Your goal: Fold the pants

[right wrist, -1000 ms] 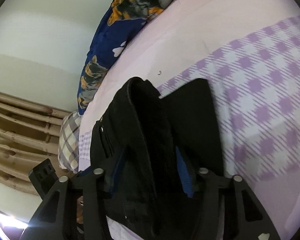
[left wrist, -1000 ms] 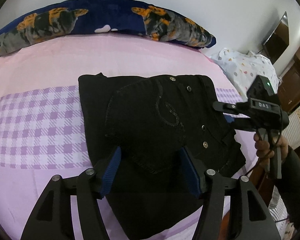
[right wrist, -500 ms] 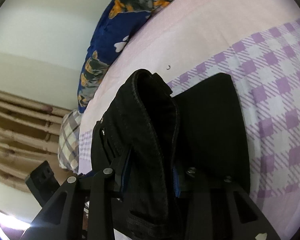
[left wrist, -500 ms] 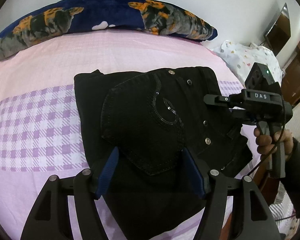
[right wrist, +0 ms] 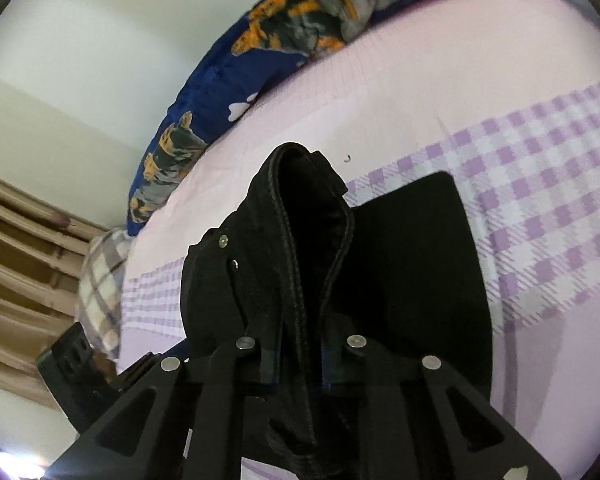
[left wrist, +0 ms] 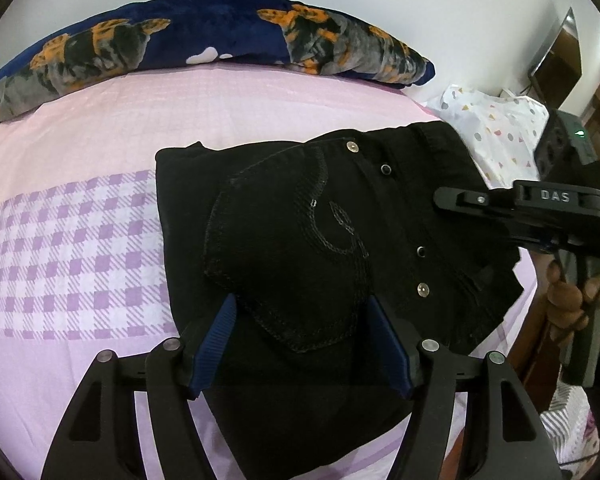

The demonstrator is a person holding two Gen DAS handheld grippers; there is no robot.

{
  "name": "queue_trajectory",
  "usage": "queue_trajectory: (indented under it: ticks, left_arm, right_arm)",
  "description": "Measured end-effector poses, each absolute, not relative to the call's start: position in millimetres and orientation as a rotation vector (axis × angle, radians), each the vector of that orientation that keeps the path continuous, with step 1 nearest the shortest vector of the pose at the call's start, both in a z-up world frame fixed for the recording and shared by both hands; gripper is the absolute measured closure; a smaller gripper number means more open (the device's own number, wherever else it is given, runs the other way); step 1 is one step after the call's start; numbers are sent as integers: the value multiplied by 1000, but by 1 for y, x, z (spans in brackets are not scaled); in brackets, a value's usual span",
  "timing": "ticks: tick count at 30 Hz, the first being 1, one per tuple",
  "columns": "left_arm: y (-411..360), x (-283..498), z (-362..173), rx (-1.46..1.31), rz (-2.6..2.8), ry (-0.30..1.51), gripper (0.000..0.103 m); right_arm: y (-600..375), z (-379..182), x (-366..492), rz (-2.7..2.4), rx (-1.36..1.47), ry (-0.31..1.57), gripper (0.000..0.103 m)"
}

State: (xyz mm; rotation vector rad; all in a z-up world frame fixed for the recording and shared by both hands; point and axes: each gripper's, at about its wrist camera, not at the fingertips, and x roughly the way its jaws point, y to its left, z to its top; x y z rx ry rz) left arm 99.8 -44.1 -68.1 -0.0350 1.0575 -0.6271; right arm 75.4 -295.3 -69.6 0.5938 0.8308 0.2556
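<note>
Black pants (left wrist: 300, 240) lie folded on the pink bed sheet (left wrist: 100, 140), back pocket and metal rivets up. My left gripper (left wrist: 302, 344) is open, its blue pads spread over the near part of the pants. My right gripper (right wrist: 300, 364) is shut on the waistband of the pants (right wrist: 300, 240) and lifts that edge into a raised fold. The right gripper also shows in the left wrist view (left wrist: 452, 200) at the right edge of the pants, held by a hand.
A navy pillow with orange and grey print (left wrist: 220, 36) lies along the bed's far edge. A white dotted cloth (left wrist: 496, 128) sits off the right side. A plaid cushion (right wrist: 100, 280) and wooden slats (right wrist: 20, 280) are at the left.
My right gripper closed on the waistband and raised it. The pants shifted slightly right in the left wrist view. The left gripper stayed open.
</note>
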Motion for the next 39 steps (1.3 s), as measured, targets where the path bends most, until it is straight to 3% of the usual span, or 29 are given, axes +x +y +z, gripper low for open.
queue_trajectory:
  ticks: [8,22,25,26,27,39]
  left_arm:
    - [-42,97,-48,-79,-664,1041,36]
    - [-79,87,-53,43,-709,1083,36]
    - [-88,84,-61,106,-697,1098,35]
    - [-91,83,-65,125,-691,1099,35]
    - [-92,82,-66,131,-687,1099,35]
    - [-93,72,-65,107,-758,1096,34]
  right_arm:
    - [-302,-54,60,183,562,794,92]
    - [-341,-99,62,98,667,806,92]
    - [-342,-101,61,84,661,816,83]
    - [-341,-100,60,66,647,826,71]
    - [-341,-99,58,63,638,830,69]
    - [-349,-91,-7,107,720,786,69]
